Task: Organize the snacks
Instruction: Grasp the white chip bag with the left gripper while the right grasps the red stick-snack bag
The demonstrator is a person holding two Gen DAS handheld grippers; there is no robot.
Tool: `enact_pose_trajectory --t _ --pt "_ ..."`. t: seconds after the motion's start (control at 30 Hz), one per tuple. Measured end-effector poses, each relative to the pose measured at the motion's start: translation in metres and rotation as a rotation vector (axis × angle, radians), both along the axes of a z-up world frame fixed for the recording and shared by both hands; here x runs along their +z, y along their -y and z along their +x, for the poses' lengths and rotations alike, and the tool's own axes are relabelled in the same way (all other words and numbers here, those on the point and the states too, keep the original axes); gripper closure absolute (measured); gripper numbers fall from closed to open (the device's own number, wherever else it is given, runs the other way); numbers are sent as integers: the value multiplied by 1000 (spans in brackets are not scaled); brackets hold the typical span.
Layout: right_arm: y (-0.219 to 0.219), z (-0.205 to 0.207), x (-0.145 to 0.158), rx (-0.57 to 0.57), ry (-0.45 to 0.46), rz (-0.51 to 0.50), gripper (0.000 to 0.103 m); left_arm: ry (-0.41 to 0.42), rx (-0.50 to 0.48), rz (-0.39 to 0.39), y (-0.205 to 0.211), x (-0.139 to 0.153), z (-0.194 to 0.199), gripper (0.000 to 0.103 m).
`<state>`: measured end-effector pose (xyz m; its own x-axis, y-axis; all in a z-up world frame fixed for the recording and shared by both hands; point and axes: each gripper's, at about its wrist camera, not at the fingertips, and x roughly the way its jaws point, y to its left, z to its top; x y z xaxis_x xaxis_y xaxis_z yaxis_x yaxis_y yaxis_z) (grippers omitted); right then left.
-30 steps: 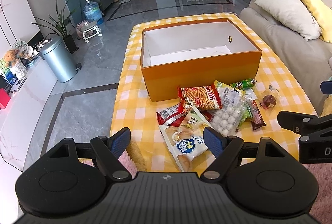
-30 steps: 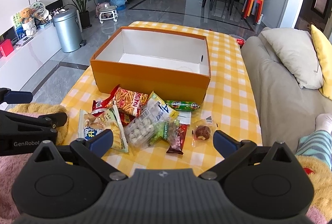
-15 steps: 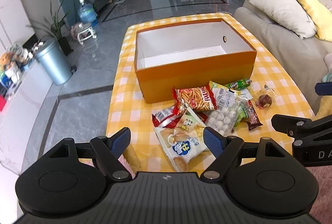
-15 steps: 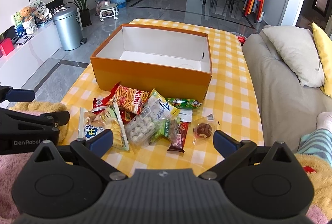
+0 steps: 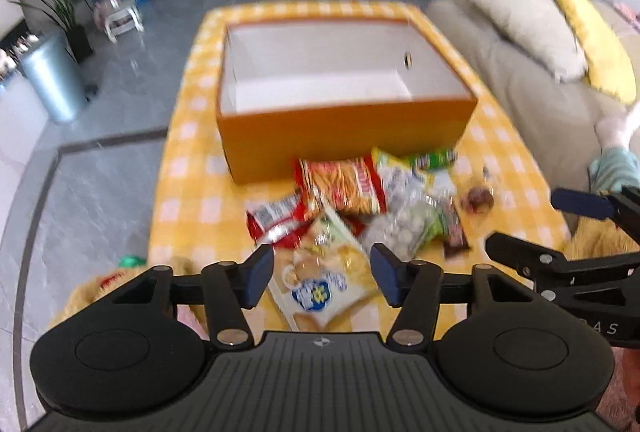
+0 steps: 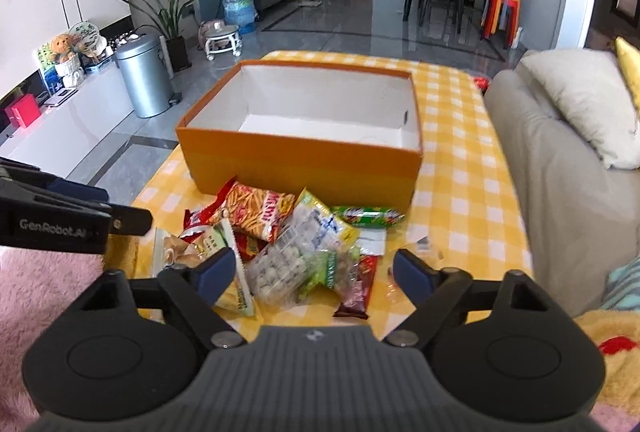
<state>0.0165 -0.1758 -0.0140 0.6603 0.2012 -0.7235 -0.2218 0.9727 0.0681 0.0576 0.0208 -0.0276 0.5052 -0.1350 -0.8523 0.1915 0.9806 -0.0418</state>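
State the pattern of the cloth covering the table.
Yellow and white checks on the tablecloth, clearest in the right wrist view.

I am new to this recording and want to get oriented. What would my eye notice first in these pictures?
The big orange box stands open and empty in the middle of the yellow checked table. Just in front of it lies an untidy pile of snack packets, none yet in the box. Nearest the camera, the left gripper and right gripper hover over the pile, jaws open.
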Motion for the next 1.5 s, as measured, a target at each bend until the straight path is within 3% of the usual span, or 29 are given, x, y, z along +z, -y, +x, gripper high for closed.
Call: enact_pose_trajectory --t 0.07,0.13,0.17,0.33,0.47,0.63,0.77,0.87,0.93,0.97,1.03,1.07,1.17,1.27,1.4,1.5 --pt "-1 4 -6 20 -4 30 21 -38 8 -7 -2 -9 7 36" --pt "-4 9 -12 33 -9 33 22 -73 31 -9 -5 -18 13 22" --pt "-7 13 -15 43 -15 29 23 -90 46 -15 -7 -24 16 21" --pt "-19 32 -30 91 -33 19 30 -184 122 -22 -16 -47 31 21" --pt "-30 44 -46 145 -55 -16 48 -236 160 -47 -22 -61 41 21" --pt "-36 57 -61 186 -69 -26 53 -275 171 -33 -26 -86 51 20" --pt "-44 65 -73 248 -52 -75 53 -288 174 -89 -32 -96 56 18" --pt "-49 70 -83 285 -42 -119 53 -293 179 -84 -32 -102 60 25" --pt "-55 72 -86 313 -14 -156 53 -284 174 -117 -33 -101 62 46" --pt "-59 72 -87 335 7 -181 53 -282 172 -129 -33 -100 63 51" --pt "-65 72 -89 384 43 -232 53 -262 173 -119 -31 -97 64 73" --pt "-69 72 -91 413 61 -257 54 -253 169 -132 -32 -94 64 77" --pt "-79 73 -98 488 106 -317 56 -244 172 -145 -35 -87 66 84" --pt "-87 77 -109 532 116 -372 65 -221 170 -133 -38 -80 65 85" --pt "-93 81 -119 548 135 -420 67 -205 179 -132 -42 -73 65 86" --pt "-95 83 -124 553 134 -436 74 -196 184 -131 -44 -72 65 86"
